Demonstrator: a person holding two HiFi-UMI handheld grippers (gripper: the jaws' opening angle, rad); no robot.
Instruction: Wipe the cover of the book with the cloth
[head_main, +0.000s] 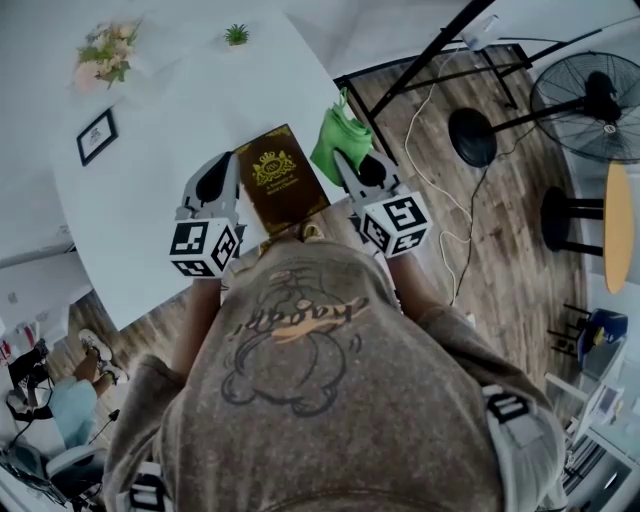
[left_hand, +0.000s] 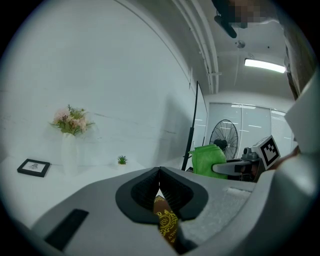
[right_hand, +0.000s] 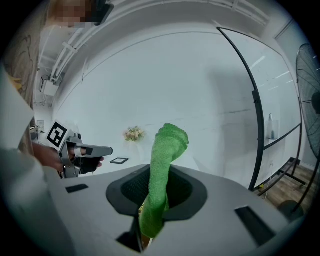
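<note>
book (head_main: 280, 178) title unreadable, fan (head_main: 590, 95) cut by frame edge

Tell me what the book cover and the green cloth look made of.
The book has a dark brown cover, smooth, probably leather-look or coated board, with a gold-stamped crest; which of the two is unclear. The cloth is bright green, likely microfibre or terry: fuzzy nap, soft bunched folds.
</note>
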